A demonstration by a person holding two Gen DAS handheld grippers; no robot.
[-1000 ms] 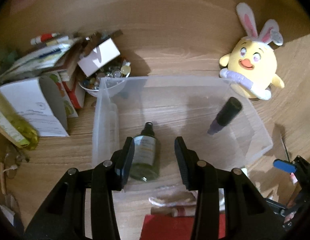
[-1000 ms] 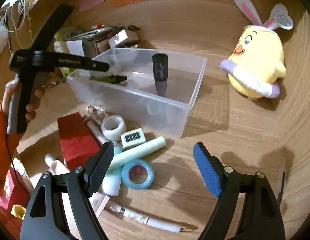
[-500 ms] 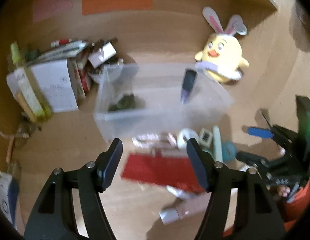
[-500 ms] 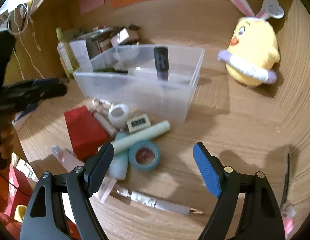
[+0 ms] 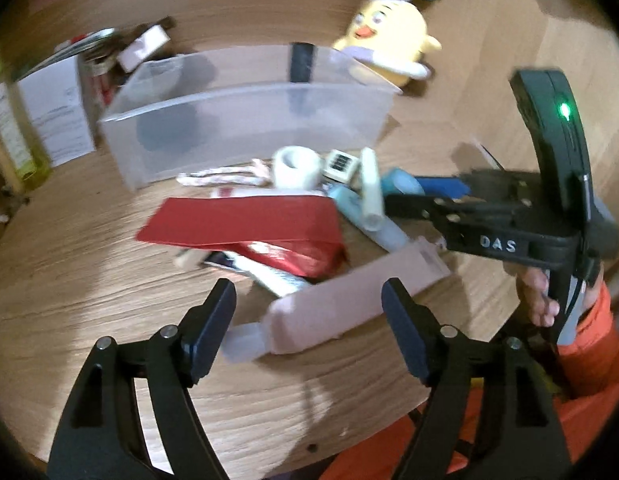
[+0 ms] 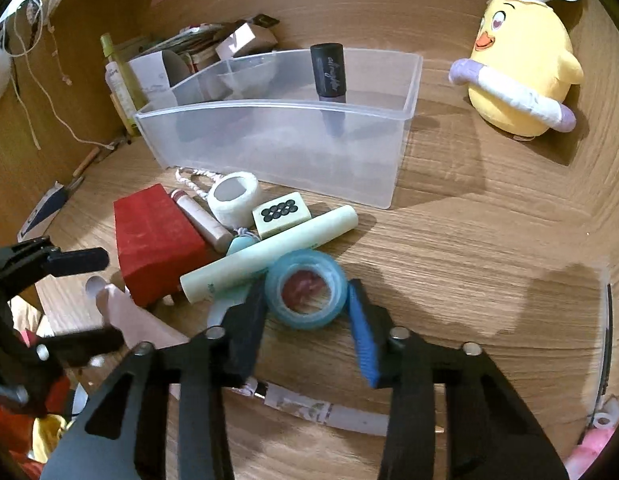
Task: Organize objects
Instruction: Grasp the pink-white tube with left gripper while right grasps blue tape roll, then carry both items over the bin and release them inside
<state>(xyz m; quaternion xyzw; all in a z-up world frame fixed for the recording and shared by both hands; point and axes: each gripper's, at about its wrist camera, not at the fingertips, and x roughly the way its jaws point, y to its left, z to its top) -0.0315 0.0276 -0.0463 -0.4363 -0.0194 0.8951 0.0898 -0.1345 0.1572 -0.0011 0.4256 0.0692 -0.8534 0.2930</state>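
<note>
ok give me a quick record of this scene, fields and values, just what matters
surface: wooden table
bin: clear plastic bin, dark tube upright inside
right gripper: closing around blue tape roll
left gripper: opening, over pink tube, not holding it
loose pile: red box, pale green tube, white tape roll

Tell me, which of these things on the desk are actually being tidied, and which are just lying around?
Part of the job:
clear bin
dark tube standing in it
blue tape roll, right gripper closing around it
pink tube before the opening left gripper
red box
pale green tube
white tape roll
domino tile

Just lying about:
yellow plush chick
stack of boxes and papers
</note>
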